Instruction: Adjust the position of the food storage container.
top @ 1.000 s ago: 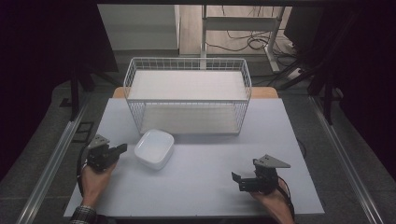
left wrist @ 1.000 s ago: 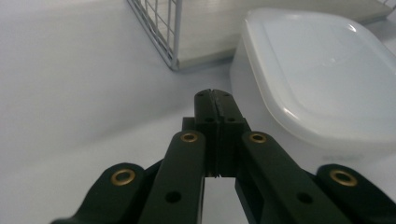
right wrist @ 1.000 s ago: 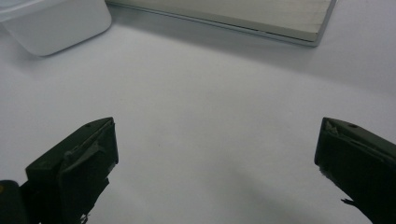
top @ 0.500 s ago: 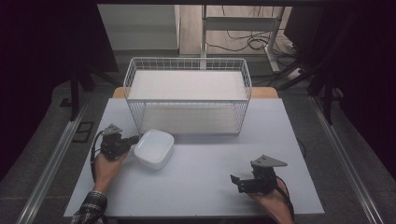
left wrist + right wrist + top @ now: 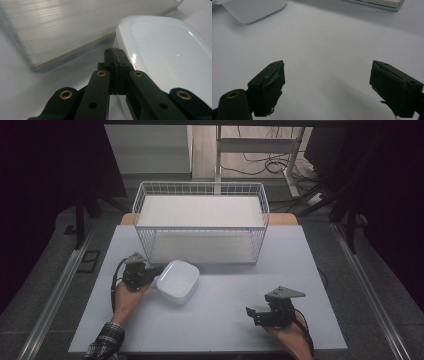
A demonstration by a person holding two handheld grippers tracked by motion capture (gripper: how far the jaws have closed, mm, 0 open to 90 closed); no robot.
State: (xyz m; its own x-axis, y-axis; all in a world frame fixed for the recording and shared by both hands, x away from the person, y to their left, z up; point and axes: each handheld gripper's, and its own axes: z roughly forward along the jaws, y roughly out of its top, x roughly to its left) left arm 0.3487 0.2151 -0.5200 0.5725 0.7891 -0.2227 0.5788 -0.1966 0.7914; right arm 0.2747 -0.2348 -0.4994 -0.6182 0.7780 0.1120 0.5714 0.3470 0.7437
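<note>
White dish (image 5: 178,281) sits on the table (image 5: 225,320) in the high view, just in front of the wire basket (image 5: 200,222), with the left gripper (image 5: 150,272) at its left edge and the right gripper (image 5: 255,313) well apart near the table's front right. Seen from the left gripper view, that gripper's jaws are pressed together with nothing between them, right beside the dish's (image 5: 165,50) rim. From the right gripper view, the jaws stand spread over bare table (image 5: 324,45), having just been closing a little, nothing between them.
</note>
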